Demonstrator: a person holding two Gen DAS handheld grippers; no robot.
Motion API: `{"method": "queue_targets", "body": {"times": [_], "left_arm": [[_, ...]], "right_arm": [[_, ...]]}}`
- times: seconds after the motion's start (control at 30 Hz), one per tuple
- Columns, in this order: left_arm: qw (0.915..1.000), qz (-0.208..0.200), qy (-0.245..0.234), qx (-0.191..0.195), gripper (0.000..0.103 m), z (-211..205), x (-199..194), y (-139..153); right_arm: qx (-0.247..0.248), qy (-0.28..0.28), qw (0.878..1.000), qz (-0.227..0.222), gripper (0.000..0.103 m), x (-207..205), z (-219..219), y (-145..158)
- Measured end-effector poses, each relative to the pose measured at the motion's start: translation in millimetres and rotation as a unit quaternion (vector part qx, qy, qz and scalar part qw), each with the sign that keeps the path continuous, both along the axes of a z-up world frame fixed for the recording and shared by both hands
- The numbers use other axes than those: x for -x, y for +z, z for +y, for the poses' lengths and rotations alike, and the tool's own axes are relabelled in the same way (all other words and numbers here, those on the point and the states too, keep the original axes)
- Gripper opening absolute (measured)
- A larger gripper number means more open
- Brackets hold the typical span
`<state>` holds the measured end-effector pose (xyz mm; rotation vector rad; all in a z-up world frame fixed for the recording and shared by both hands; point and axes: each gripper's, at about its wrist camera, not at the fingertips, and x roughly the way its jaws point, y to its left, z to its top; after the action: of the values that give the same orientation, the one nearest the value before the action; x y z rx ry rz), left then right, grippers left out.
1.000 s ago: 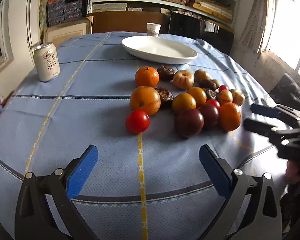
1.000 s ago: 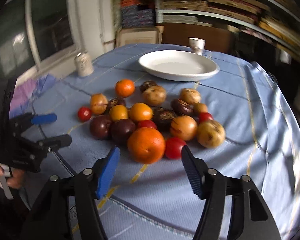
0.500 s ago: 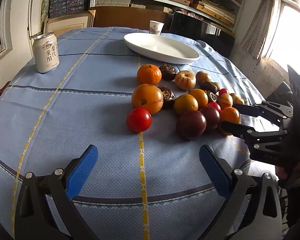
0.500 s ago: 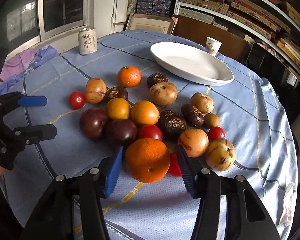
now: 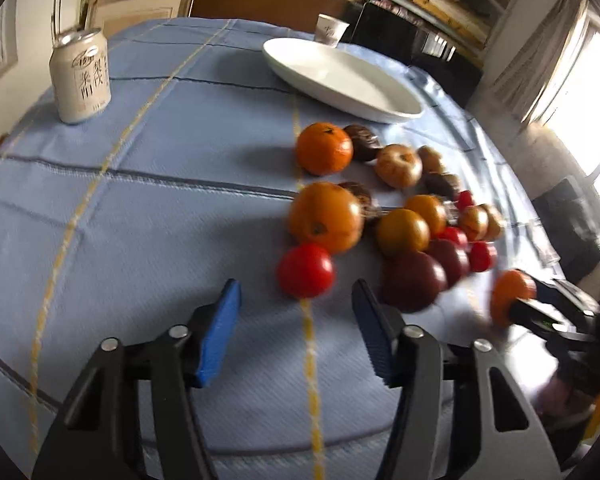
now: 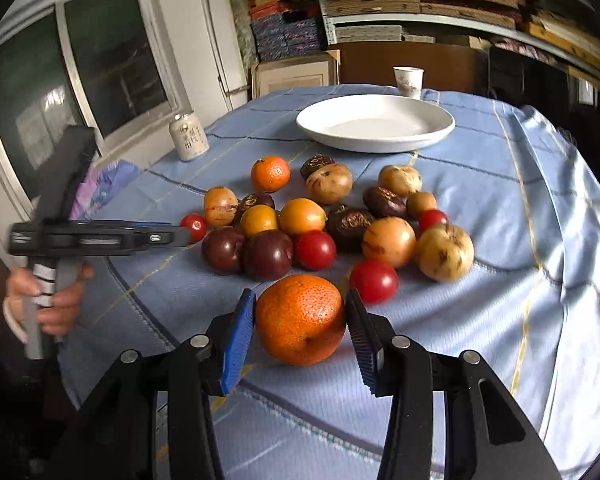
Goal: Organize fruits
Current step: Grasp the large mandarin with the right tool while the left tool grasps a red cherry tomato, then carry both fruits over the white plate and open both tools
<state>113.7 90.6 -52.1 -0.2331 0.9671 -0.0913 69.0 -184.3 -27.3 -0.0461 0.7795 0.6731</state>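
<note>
A heap of fruit (image 6: 324,220) lies on the blue tablecloth: oranges, red tomatoes, dark plums and brown passion fruit. My right gripper (image 6: 300,300) has both blue pads against the large orange (image 6: 300,318) and its jaws are still closing. The left wrist view shows this orange (image 5: 510,294) in the right gripper (image 5: 530,302), apart from the heap. My left gripper (image 5: 296,286) is closing, its pads clear of the red tomato (image 5: 306,270) at its tips. From the right wrist view, the left gripper (image 6: 178,234) sits next to that tomato (image 6: 194,226).
A white oval plate (image 6: 380,146) stands beyond the fruit, with a paper cup (image 6: 408,76) behind it. A drink can (image 5: 82,76) stands at the far left of the table. Shelves and a cardboard box fill the back wall. A hand (image 6: 60,300) holds the left gripper.
The left jaws have narrowed a lot and moved forward to the red tomato. The right jaws have closed onto the large orange, which now sits apart from the heap.
</note>
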Motion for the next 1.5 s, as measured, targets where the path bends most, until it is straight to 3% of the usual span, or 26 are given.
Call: {"method": "queue_targets", "body": {"times": [0.17, 0.4, 0.57, 0.77, 0.9, 1.0, 1.13, 1.23, 1.43, 1.47, 1.5], "left_arm": [[0.9993, -0.003, 0.003, -0.036, 0.055, -7.5, -12.0, -0.7], [0.9988, -0.008, -0.019, -0.045, 0.031, -15.4, -11.6, -1.7], [0.9981, -0.017, -0.029, -0.051, 0.030, -19.1, -6.8, 3.1], [0.9948, -0.060, -0.059, -0.057, 0.030, -17.8, -14.2, 54.9], [0.9917, -0.080, -0.075, -0.068, 0.030, -25.2, -66.8, 88.7], [0.9939, -0.059, -0.080, -0.048, 0.030, -29.4, -122.2, 93.7], [0.9956, -0.017, -0.074, -0.056, 0.030, -37.7, -197.8, 79.4], [0.9958, 0.006, -0.067, -0.063, 0.030, -39.6, -233.8, 65.0], [0.9951, 0.031, -0.065, -0.068, 0.030, -39.4, -264.0, 39.7], [0.9951, 0.031, -0.064, -0.069, 0.034, -38.8, -265.2, 38.4], [0.9951, 0.031, -0.061, -0.071, 0.056, -38.0, -264.1, 38.8]], "right_arm": [[-0.005, -0.012, 1.000, -0.008, 0.047, 1.5, -8.4, 2.6], [-0.008, -0.014, 1.000, -0.004, 0.047, 0.4, -10.5, 1.2], [-0.003, -0.007, 1.000, -0.010, 0.047, -0.6, -8.4, 7.7], [-0.036, 0.020, 0.999, 0.027, 0.047, -33.8, -8.1, 32.0], [-0.054, -0.018, 0.998, 0.021, 0.047, -92.0, -2.3, 55.5], [-0.062, -0.054, 0.996, 0.030, 0.047, -149.4, 7.9, 58.8], [-0.048, -0.085, 0.993, 0.070, 0.047, -214.2, 26.5, 42.3], [-0.032, -0.095, 0.990, 0.096, 0.047, -244.7, 38.9, 26.3], [-0.026, -0.091, 0.989, 0.111, 0.048, -272.5, 54.6, 12.2], [-0.028, -0.086, 0.990, 0.112, 0.048, -273.4, 56.1, 11.8], [-0.033, -0.084, 0.990, 0.111, 0.052, -273.2, 55.4, 13.2]]}}
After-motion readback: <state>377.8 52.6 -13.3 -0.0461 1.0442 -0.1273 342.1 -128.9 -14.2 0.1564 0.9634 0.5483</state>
